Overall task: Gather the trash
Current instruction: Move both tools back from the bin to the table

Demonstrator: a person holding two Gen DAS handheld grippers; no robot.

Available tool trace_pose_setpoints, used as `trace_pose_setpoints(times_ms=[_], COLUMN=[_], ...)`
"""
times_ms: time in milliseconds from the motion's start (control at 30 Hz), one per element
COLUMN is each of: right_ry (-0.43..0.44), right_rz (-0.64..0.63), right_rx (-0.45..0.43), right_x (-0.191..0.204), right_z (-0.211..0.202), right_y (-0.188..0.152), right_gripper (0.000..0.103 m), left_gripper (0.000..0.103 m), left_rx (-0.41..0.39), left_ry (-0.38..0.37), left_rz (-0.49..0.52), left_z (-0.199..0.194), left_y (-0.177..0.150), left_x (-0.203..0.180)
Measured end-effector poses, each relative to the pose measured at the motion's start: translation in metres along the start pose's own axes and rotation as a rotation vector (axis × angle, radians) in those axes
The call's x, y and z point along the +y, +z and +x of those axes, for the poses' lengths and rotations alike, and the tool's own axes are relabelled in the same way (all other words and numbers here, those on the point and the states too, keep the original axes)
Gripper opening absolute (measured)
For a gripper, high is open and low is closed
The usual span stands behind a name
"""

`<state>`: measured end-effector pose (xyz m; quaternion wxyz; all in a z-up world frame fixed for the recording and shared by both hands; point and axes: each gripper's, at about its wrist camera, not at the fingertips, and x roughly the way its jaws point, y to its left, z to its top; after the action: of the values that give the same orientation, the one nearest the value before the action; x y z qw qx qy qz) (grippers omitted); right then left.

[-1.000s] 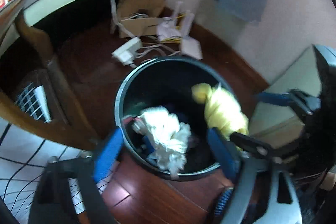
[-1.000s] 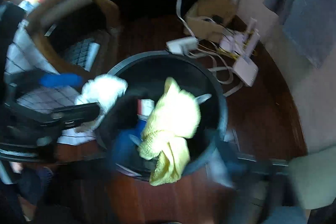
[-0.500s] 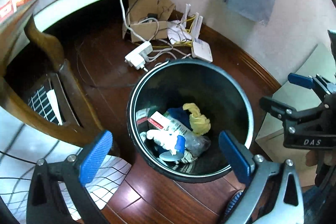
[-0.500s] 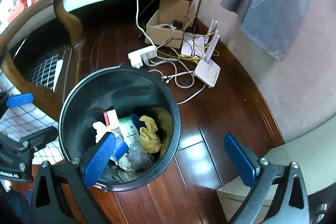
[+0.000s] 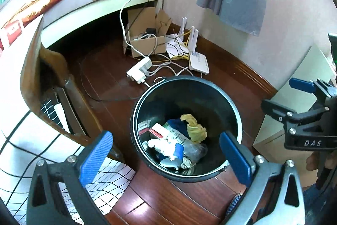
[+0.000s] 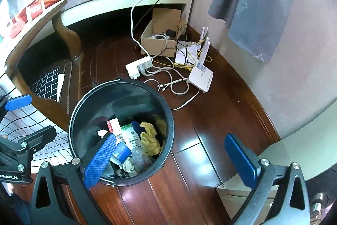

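Trash [image 5: 179,140], a yellow rag, white crumpled paper, a plastic bottle and small cartons, lies heaped in the black bin [image 5: 210,85] on the wood floor [image 6: 210,119]. Left hand-held gripper [image 5: 166,153] and right hand-held gripper [image 6: 170,157] hang above it, jaws wide apart, empty. Cables and a router [image 6: 201,77] crowd the far side; bare floor lies right.

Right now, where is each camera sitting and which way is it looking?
Left wrist view: sits on the left gripper, looks steeply down into the black trash bin; its own blue fingers show wide apart, with the right gripper at the right edge.
Right wrist view: sits on the right gripper, looks down at the bin and the wooden floor; its blue fingers show open, with the left gripper at the left edge.
Both share: bin, yellow cloth, white router, cardboard box.
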<state>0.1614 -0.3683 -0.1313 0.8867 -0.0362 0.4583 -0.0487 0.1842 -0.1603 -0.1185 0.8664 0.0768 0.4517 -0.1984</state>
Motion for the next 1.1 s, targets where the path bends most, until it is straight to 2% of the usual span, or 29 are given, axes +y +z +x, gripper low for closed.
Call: trace_pose_setpoints(times_ms=[133,333,433,600,700,933,1100], right_ry=[0.006,0.084,0.1,0.103,0.173,0.283,0.348], right_rz=[-0.007,0.017,0.033,0.008,0.011,-0.107,-0.207], right_rx=[-0.035,-0.129,-0.211,-0.229,-0.285,-0.363,-0.408], right_x=[0.003,0.01,0.016,0.034,0.047,0.116,0.175], right_z=[-0.015,-0.042,-0.057,-0.073,-0.09,-0.116,-0.13], right_y=[0.002,0.013,0.02,0.033,0.043,0.069,0.083], right_gripper=[0.103,0.103,0.103,0.103,0.103,0.103,0.103], left_gripper=[0.102,0.102,0.102,0.102,0.102,0.102,0.101], left_rx=[-0.028,-0.08,-0.109,-0.164,-0.183,-0.261,-0.295], left_ry=[0.007,0.042,0.057,0.09,0.123,0.194,0.286], left_rz=[0.001,-0.009,-0.05,-0.114,-0.151,-0.247,-0.328], left_z=[-0.016,-0.049,-0.069,-0.097,-0.11,-0.153,-0.178], left_y=[0.0,-0.006,-0.012,-0.016,-0.018,-0.03,-0.045], left_x=[0.0,0.007,0.019,0.042,0.063,0.124,0.182])
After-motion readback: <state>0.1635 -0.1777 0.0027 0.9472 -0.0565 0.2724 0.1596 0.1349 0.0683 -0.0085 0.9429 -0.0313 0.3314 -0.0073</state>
